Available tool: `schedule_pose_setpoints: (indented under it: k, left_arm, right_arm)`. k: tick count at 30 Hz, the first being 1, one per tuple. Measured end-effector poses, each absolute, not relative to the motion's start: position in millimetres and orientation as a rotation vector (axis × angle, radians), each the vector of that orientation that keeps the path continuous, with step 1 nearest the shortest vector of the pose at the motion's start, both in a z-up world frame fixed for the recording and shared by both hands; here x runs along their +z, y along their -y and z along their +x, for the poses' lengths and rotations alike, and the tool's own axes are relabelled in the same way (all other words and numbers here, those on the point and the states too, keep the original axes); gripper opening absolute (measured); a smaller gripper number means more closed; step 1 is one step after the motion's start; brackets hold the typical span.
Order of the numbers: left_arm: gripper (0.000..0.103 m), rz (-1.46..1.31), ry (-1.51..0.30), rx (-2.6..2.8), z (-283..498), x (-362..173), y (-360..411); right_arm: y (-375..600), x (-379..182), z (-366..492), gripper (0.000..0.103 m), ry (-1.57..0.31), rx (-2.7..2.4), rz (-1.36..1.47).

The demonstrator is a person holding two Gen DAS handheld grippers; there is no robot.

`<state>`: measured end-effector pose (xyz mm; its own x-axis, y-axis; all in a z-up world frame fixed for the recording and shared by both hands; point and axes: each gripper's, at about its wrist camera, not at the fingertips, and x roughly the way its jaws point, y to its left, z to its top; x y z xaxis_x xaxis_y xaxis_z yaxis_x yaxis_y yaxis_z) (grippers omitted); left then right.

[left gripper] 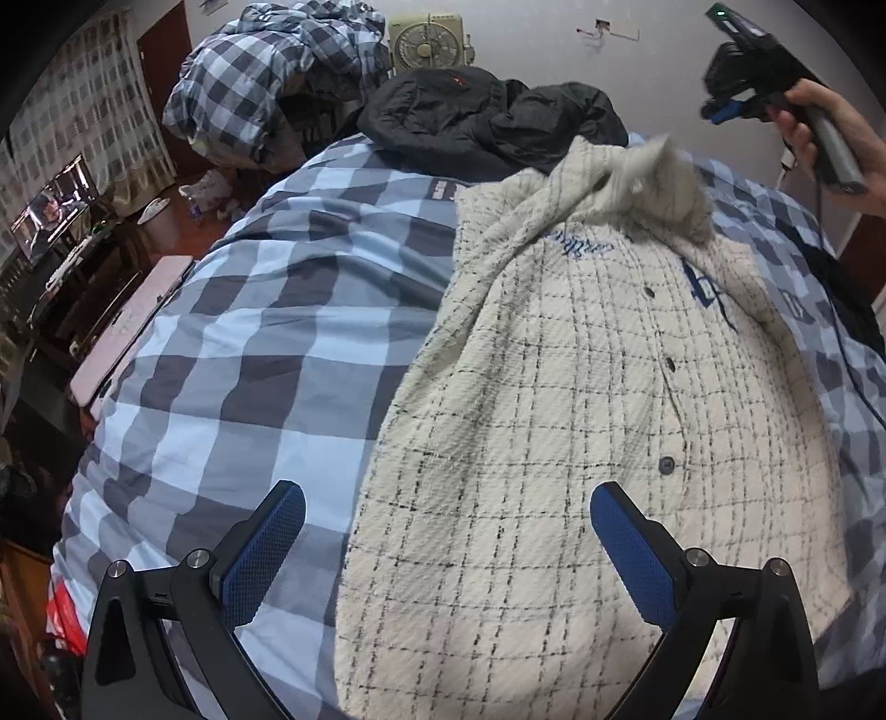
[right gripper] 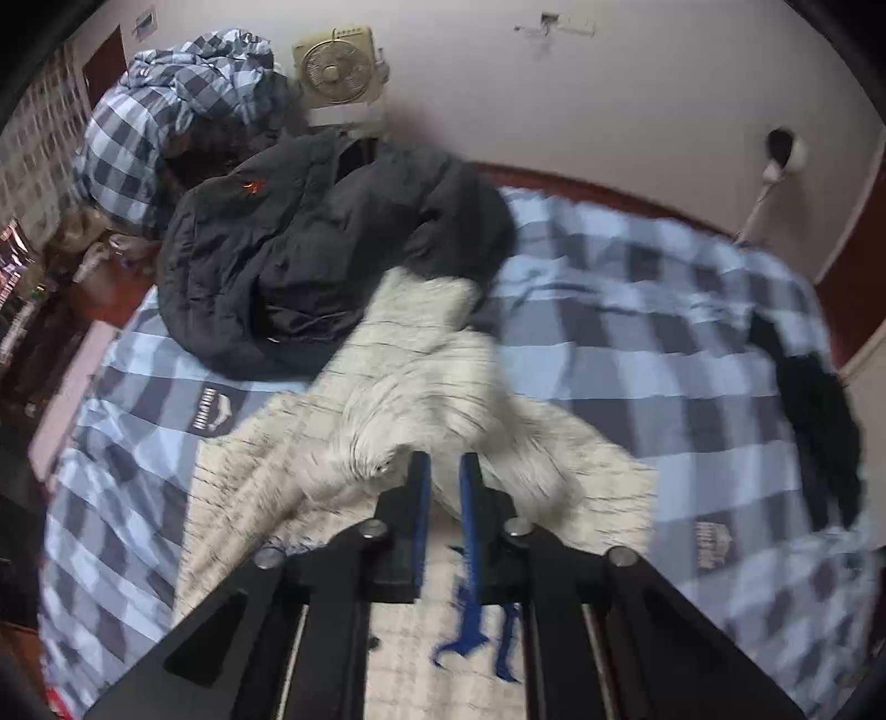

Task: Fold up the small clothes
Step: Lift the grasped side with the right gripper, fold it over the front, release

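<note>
A cream checked jacket [left gripper: 554,421] with dark buttons and blue embroidery lies front-up on the blue checked bedspread [left gripper: 266,343]. My left gripper [left gripper: 448,531] hovers open over the jacket's near hem, and nothing sits between its blue pads [left gripper: 266,548]. In the right wrist view my right gripper [right gripper: 446,471] is shut on a bunched fold of the jacket [right gripper: 421,387], which is pulled up and blurred. The left wrist view shows that gripper [left gripper: 725,108] held by a hand at the top right, above the raised cloth.
A black padded coat [left gripper: 476,116] lies at the far side of the bed, with a heap of checked bedding [left gripper: 266,83] behind it. A fan [left gripper: 426,41] stands by the wall. A dark garment [right gripper: 814,421] lies at the bed's right edge. Furniture stands on the left.
</note>
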<state>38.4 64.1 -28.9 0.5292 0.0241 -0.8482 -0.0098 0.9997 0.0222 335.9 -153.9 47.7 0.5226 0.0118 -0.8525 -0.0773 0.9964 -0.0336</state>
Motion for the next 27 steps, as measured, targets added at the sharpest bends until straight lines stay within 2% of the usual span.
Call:
schedule_pose_setpoints:
  k: [5, 7, 8, 9, 11, 13, 17, 23, 25, 26, 27]
  left_arm:
    - [0.103, -0.005, -0.973, 0.039, 36, -15, -72]
    - [0.103, -0.020, -0.965, 0.037, 33, -12, -76]
    - [0.103, -0.024, -0.966, 0.034, 32, -12, -77]
    - [0.103, -0.027, -0.969, 0.030, 31, -12, -78]
    - [0.103, -0.037, -0.981, 0.022, 30, -14, -79]
    - [0.103, -0.055, -0.989, 0.016, 32, -15, -81]
    - [0.103, -0.061, -0.991, 0.027, 37, -18, -81]
    - [0.103, -0.087, -1.030, 0.044, 48, -32, -84]
    - [0.103, -0.071, -1.038, 0.062, 54, -37, -82]
    - [0.103, -0.070, -1.041, 0.064, 56, -38, -82]
    - [0.103, -0.071, -1.048, 0.064, 59, -41, -80]
  right_arm:
    - [129, 83, 302, 0.000, -0.923, 0.133, -0.189]
    - [119, 78, 294, 0.008, -0.971, 0.126, -0.240]
    - [117, 74, 292, 0.030, -1.001, 0.129, -0.252]
    - [111, 62, 292, 0.066, -1.052, 0.143, -0.265]
    - [110, 47, 288, 0.093, -1.069, 0.130, -0.264]
    - [106, 27, 291, 0.093, -1.062, 0.103, -0.261]
    - [106, -34, 323, 0.093, -1.165, 0.113, -0.091]
    - [107, -110, 374, 0.093, -1.174, 0.033, 0.004]
    - [111, -121, 386, 0.081, -1.173, 0.019, 0.037]
    - [113, -127, 393, 0.059, -1.173, 0.019, 0.063]
    - [115, -135, 404, 0.027, -1.191, 0.026, 0.107]
